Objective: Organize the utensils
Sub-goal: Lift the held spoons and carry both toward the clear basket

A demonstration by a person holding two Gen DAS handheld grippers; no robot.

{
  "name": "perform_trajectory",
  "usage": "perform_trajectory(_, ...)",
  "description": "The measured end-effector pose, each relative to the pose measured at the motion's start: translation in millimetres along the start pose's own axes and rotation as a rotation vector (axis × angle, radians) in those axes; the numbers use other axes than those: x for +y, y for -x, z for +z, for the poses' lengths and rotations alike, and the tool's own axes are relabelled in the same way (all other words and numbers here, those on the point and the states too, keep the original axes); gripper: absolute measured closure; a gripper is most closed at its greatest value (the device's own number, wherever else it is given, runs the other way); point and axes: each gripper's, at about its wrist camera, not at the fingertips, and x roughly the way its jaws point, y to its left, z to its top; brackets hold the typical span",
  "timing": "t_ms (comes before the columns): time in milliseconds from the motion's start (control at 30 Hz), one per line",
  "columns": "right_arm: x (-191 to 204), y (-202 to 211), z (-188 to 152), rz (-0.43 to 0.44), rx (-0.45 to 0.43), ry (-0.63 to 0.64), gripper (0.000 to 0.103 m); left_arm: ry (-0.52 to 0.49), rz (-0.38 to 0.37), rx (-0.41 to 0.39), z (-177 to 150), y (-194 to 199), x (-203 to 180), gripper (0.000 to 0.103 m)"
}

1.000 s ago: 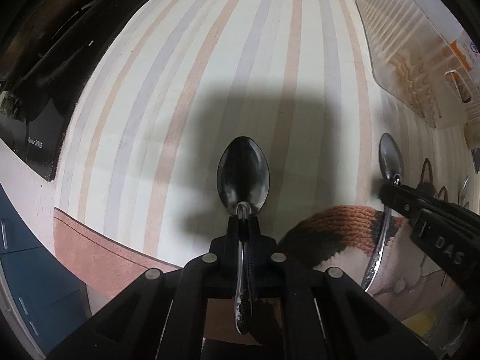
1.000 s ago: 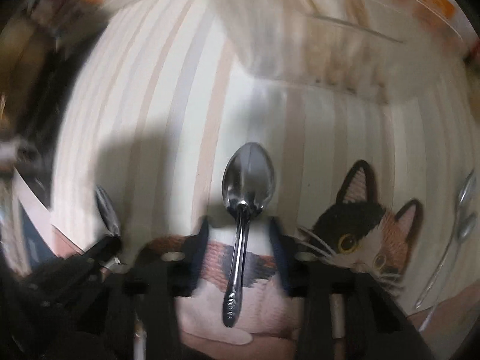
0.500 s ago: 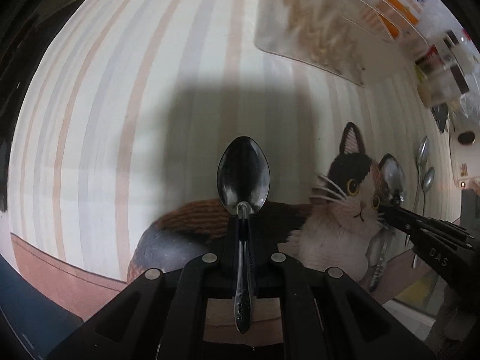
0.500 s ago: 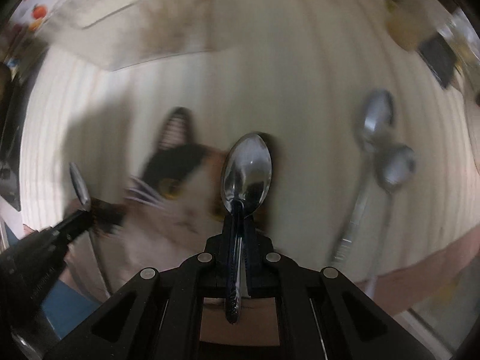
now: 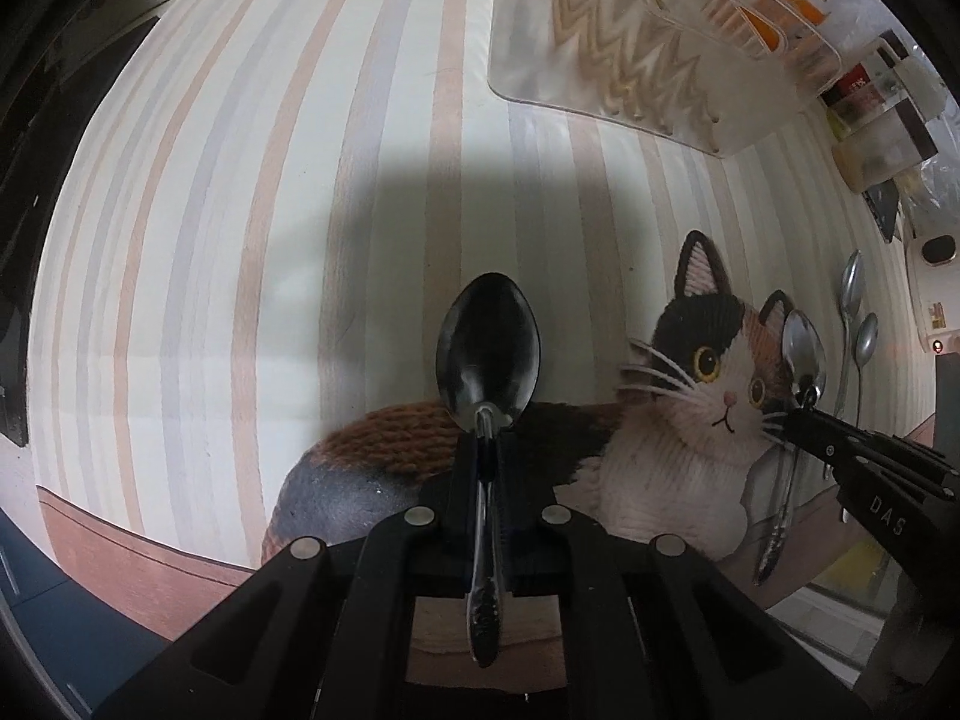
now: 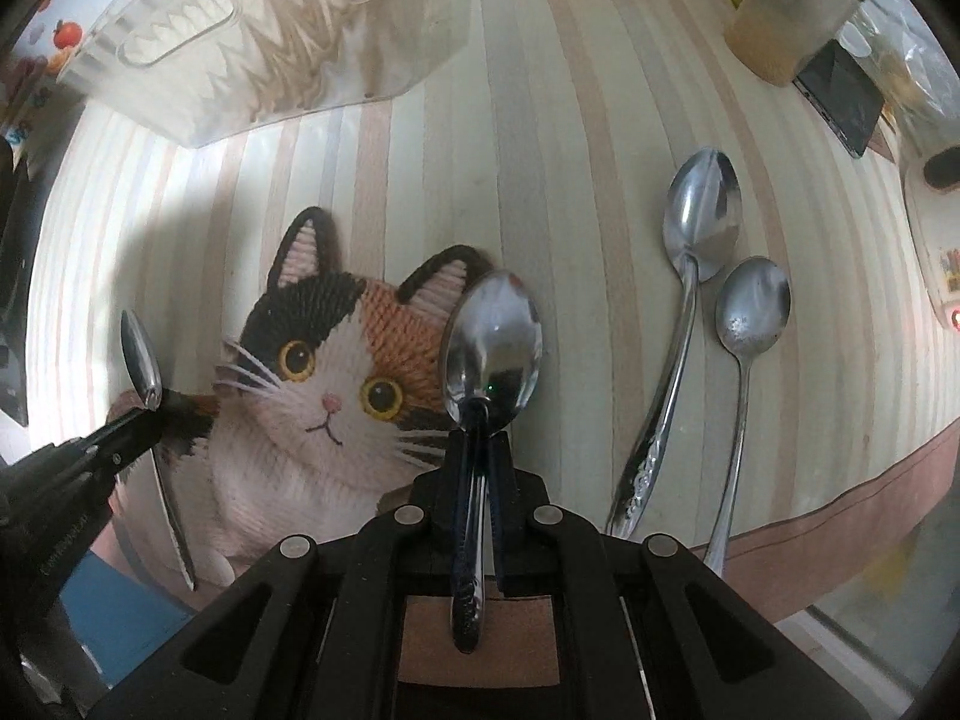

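Each gripper holds a steel spoon by the neck, bowl pointing away from the camera. In the left wrist view my left gripper (image 5: 485, 438) is shut on a dark-looking spoon (image 5: 489, 348) above the striped mat with a cat picture (image 5: 708, 372). My right gripper (image 5: 801, 414) shows at the right, holding its own spoon (image 5: 804, 348). In the right wrist view the right gripper (image 6: 480, 438) is shut on a shiny spoon (image 6: 492, 342) over the cat's ear; the left gripper (image 6: 144, 417) and its spoon (image 6: 139, 360) are at the left. Two spoons (image 6: 702, 216) (image 6: 753, 306) lie side by side on the mat to the right.
A clear plastic tray (image 6: 270, 42) with a zigzag base and chopsticks stands at the back of the mat (image 6: 540, 120). A jar (image 6: 792, 12), a phone (image 6: 840, 96) and small items crowd the far right. The mat's brown border (image 6: 840, 516) runs along the near edge.
Both grippers have swung to the right across the mat with their spoons; the cat picture and the two lying spoons have come into view. The right jaws, apart a second ago, now clamp the spoon.
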Motion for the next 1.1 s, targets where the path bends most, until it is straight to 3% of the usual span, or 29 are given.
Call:
perform_trajectory(200, -28.9, 7.8, 0.6, 0.111, -0.016, -0.076, 0.101, 0.019, -0.022, -0.043, -0.6, 21.8, 3.4, 0.103)
perform_trajectory(467, -34.3, 34.8, 3.4, 0.173, -0.054, -0.091, 0.101, 0.083, -0.078, -0.090, 10.0, 52.9, 21.2, 0.103)
perform_trajectory(600, -31.7, 46.3, 3.8, 0.178, -0.066, -0.077, 0.101, 0.094, -0.147, -0.084, 12.8, 52.9, 34.8, 0.101)
perform_trajectory(833, -35.6, 37.1, 1.0, 0.168, -0.059, -0.100, 0.101, 0.061, -0.121, 0.018, -3.7, 5.5, 36.5, 0.069)
perform_trajectory(867, -39.1, 36.3, 0.9, 0.167, -0.058, -0.103, 0.101, 0.035, -0.102, -0.019, -4.9, 8.2, 30.2, 0.051)
perform_trajectory(933, -42.8, 37.0, 1.8, 0.166, -0.058, -0.105, 0.101, 0.008, -0.078, -0.014, -4.3, 4.9, 20.5, 0.040)
perform_trajectory(1100, -45.7, 37.3, 1.7, 0.159, -0.057, -0.109, 0.101, -0.029, 0.041, -0.064, 6.4, 2.0, 3.5, 0.039)
